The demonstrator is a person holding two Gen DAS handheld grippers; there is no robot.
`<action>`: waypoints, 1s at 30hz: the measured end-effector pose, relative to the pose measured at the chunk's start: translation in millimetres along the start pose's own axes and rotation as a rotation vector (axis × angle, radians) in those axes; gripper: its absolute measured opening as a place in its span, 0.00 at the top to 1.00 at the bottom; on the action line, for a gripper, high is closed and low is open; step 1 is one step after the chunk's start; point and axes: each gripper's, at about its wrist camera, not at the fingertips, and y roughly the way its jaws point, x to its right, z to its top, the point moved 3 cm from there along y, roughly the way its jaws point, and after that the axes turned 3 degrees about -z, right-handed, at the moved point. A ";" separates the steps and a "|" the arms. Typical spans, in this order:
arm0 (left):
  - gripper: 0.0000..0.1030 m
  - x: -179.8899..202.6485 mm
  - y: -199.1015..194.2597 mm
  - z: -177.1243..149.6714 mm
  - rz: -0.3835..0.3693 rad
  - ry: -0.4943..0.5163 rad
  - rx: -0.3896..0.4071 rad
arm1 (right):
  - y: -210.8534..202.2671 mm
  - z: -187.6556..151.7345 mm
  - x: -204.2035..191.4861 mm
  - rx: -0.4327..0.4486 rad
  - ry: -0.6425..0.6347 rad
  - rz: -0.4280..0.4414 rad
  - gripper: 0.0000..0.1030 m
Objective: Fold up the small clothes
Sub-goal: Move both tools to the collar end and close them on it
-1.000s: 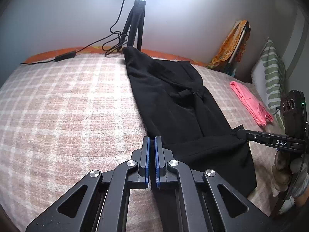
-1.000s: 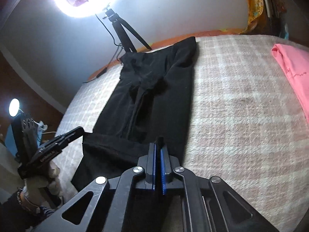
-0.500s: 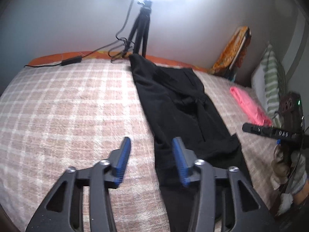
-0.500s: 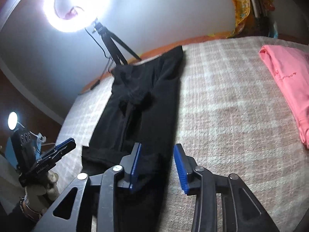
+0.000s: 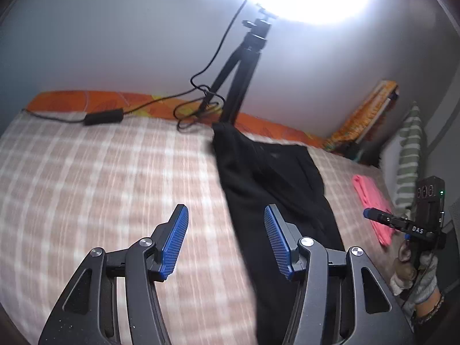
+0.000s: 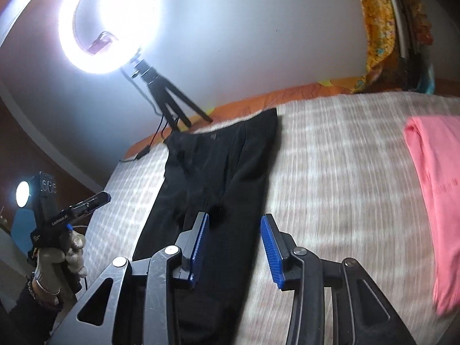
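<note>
Both sets of tongs are now sitting apart and lifted off the cloth, where a second ago each was pinched tight on the near hem. Left gripper (image 5: pixel 226 240) is hanging with its blue ribbed pads spread wide and nothing between them; right gripper (image 6: pixel 235 248) is likewise gaping, empty. Long black soft-fabric trousers (image 5: pixel 267 189) are lying flat on the pink-and-white checked blanket (image 5: pixel 100 178), running from the near edge toward the far wall, their far end reaching the black tripod (image 5: pixel 241 66) under the glowing ring light (image 6: pixel 106 20). Folded pink garment (image 6: pixel 434 187) is resting well apart on the right. By the look of it, that black cloth is going to behave light, limp and droopy, sagging wherever it isn't supported, so I'd judge the sensible hold is at the two corners of one end, one tong per corner, pinching through all layers so the fold carries over evenly
</note>
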 end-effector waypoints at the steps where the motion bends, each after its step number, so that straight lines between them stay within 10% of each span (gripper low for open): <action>1: 0.47 -2.1 6.3 5.9 0.003 0.000 0.001 | 6.5 7.3 2.0 -0.006 -0.012 -0.008 0.60; 30: 0.47 -27.2 133.2 65.7 -0.035 -0.059 -0.044 | 148.9 118.1 42.1 -0.060 0.020 0.048 0.60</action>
